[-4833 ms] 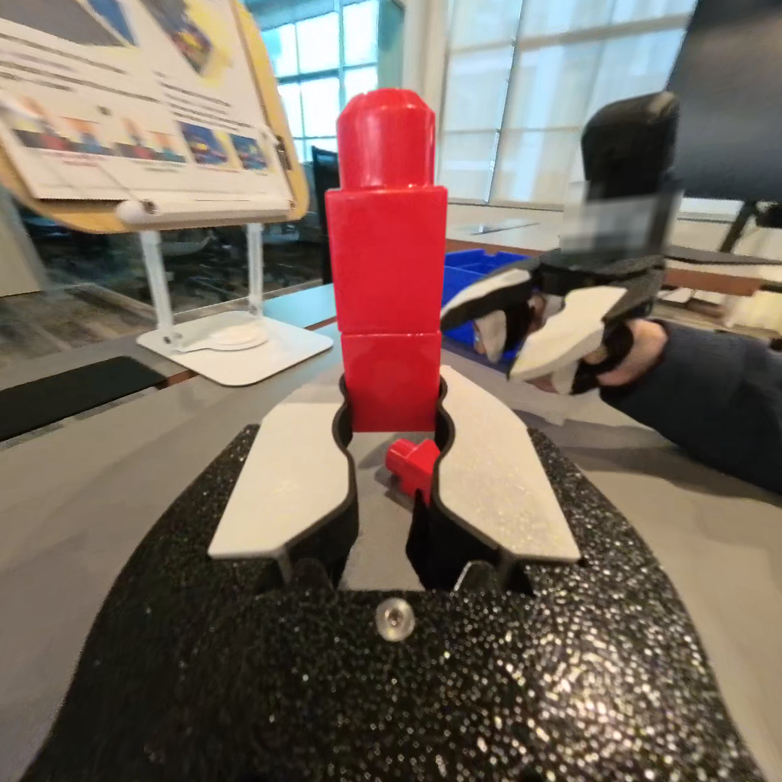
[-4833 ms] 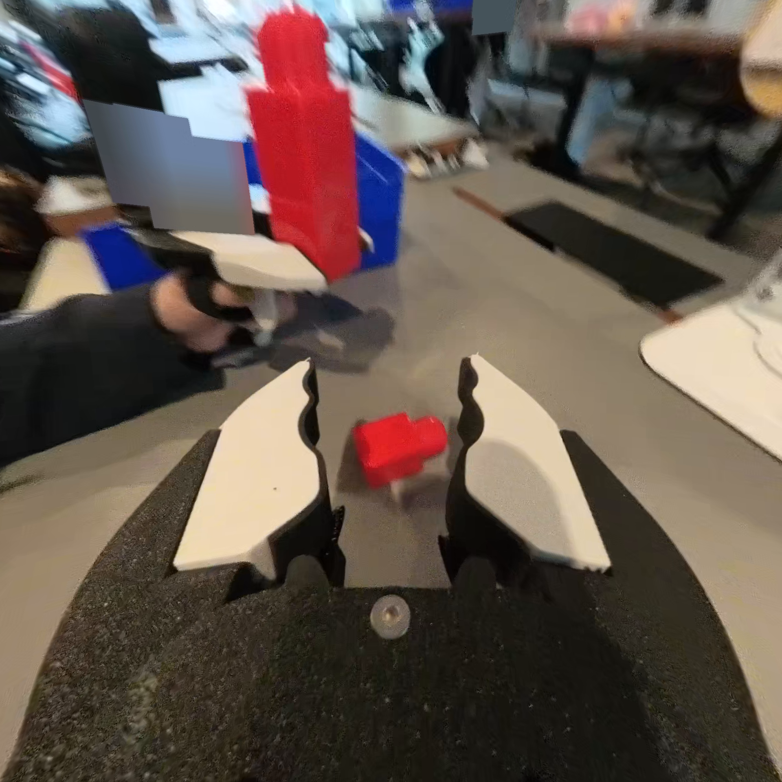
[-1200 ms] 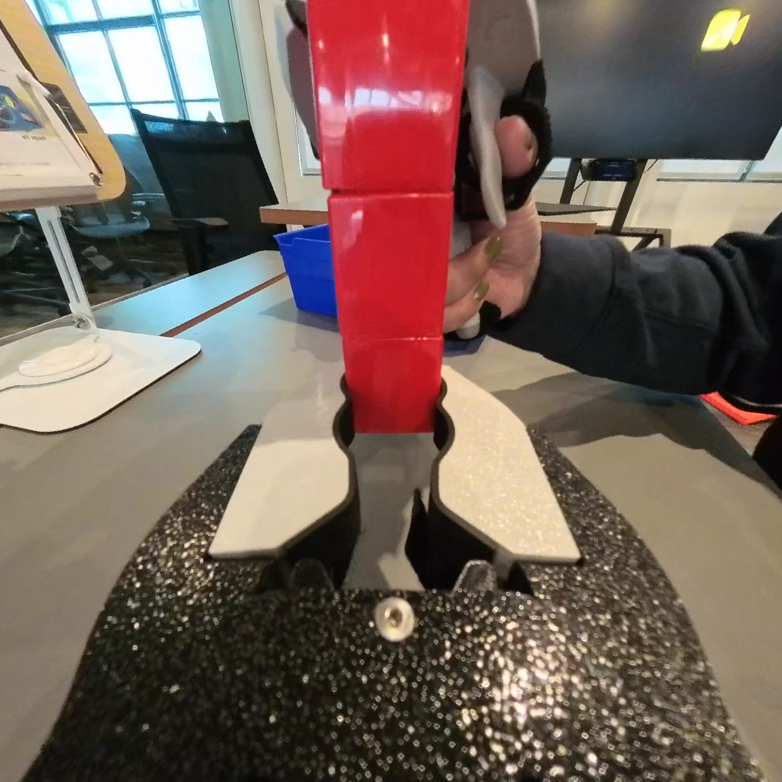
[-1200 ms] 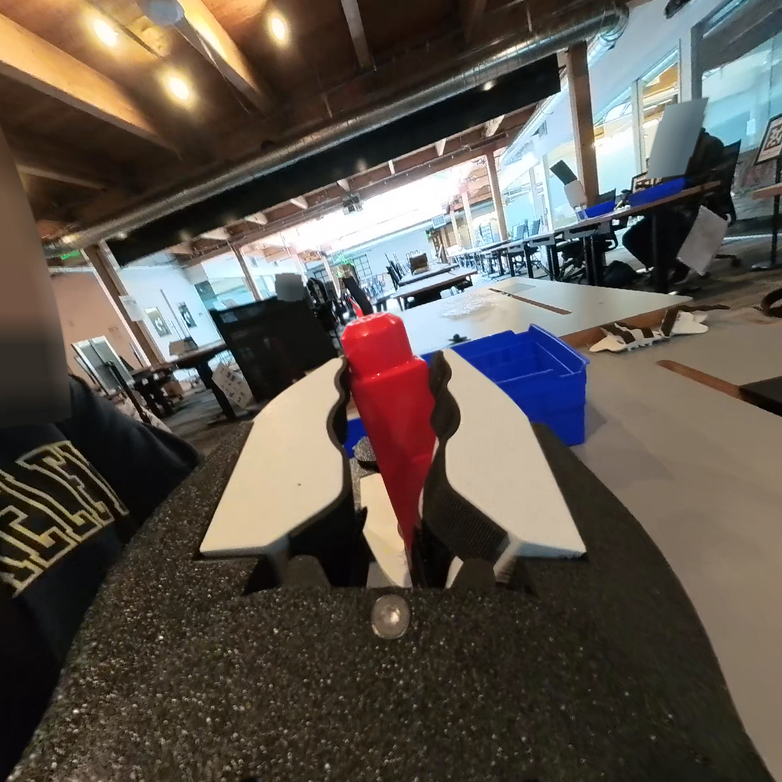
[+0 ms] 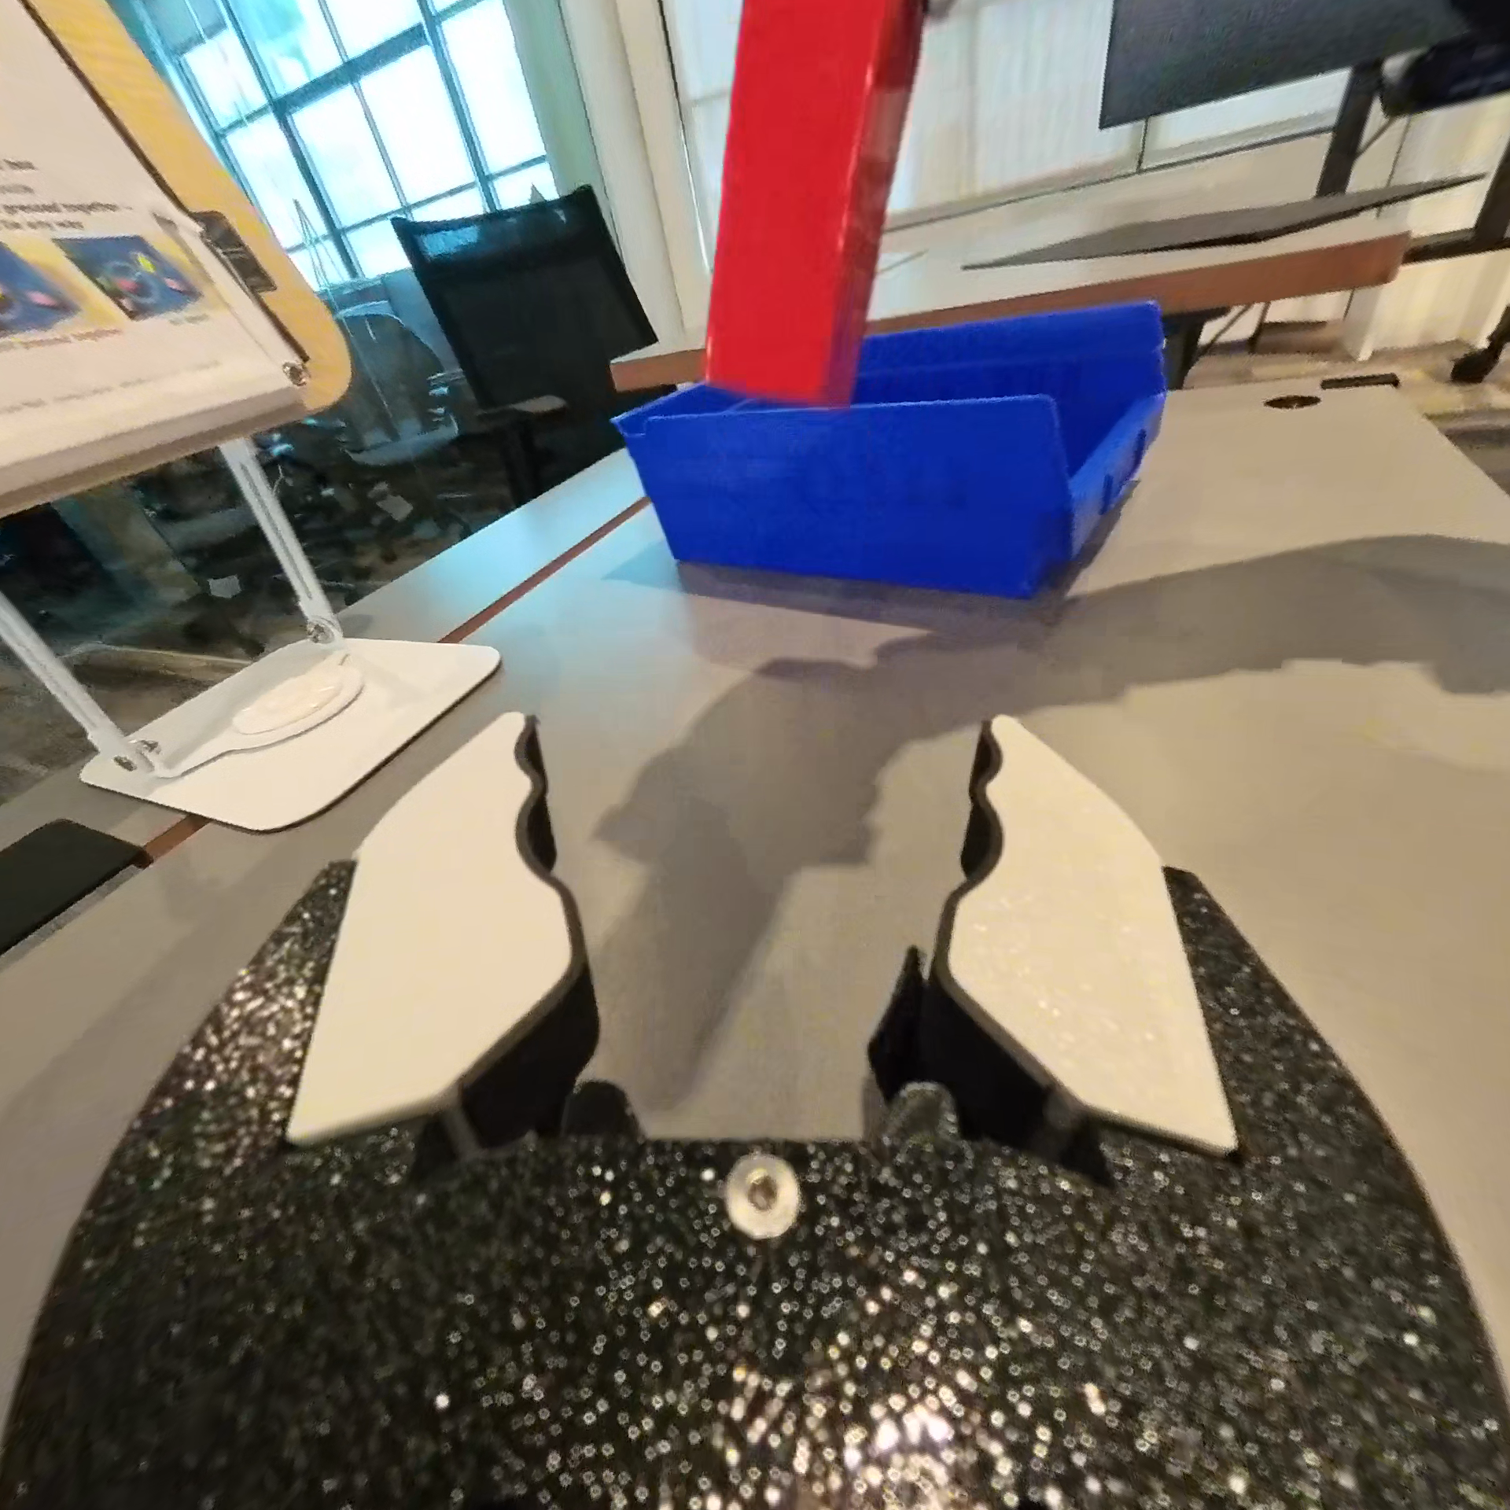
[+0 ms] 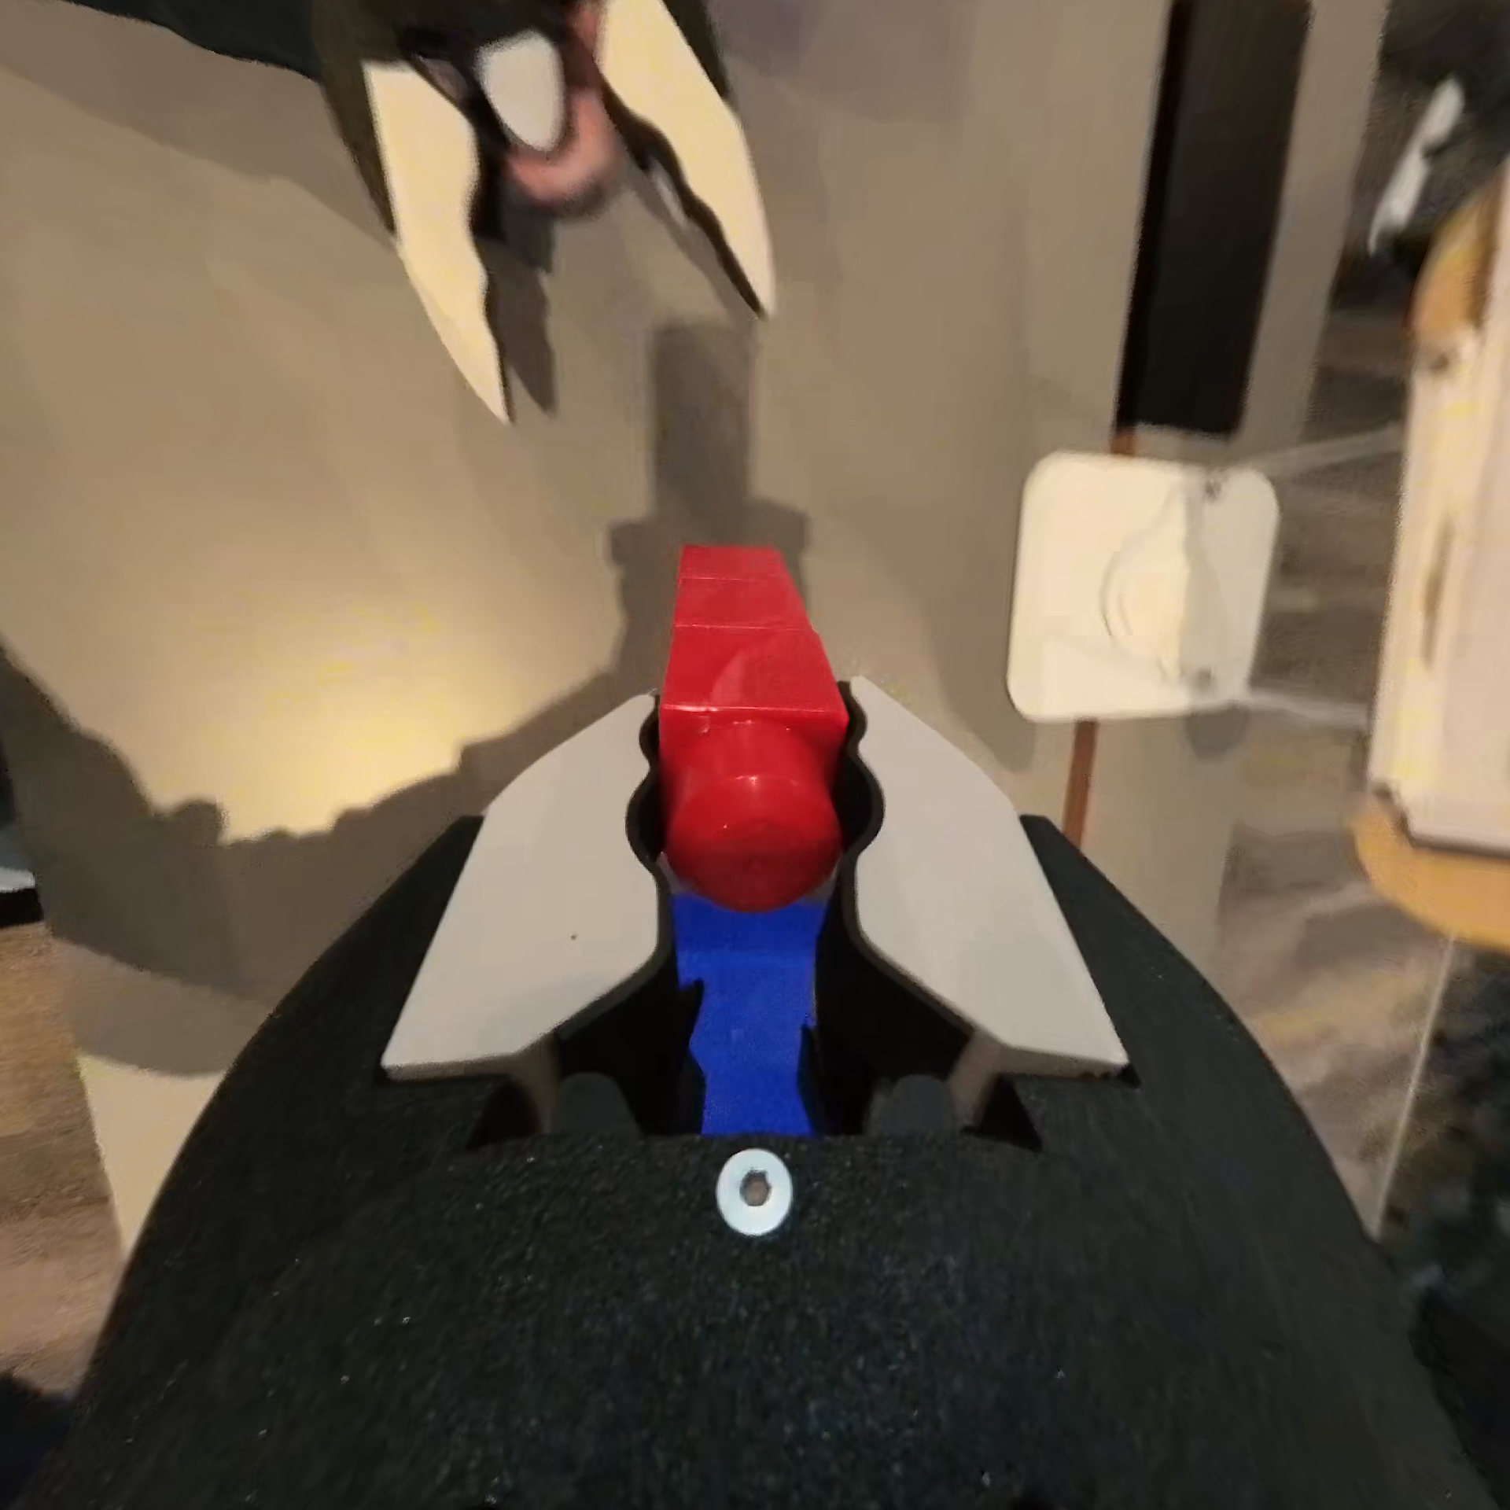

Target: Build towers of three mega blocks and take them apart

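Between right gripper [image 6: 756, 719] fingers: red tower [image 6: 748, 694].

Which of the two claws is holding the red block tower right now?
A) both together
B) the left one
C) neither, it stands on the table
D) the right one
D: the right gripper is clamped on the top block of the red tower, while the left gripper hangs open with nothing between its fingers.

Black hand-held gripper [image 5: 760, 817], white fingers [image 5: 441, 923]
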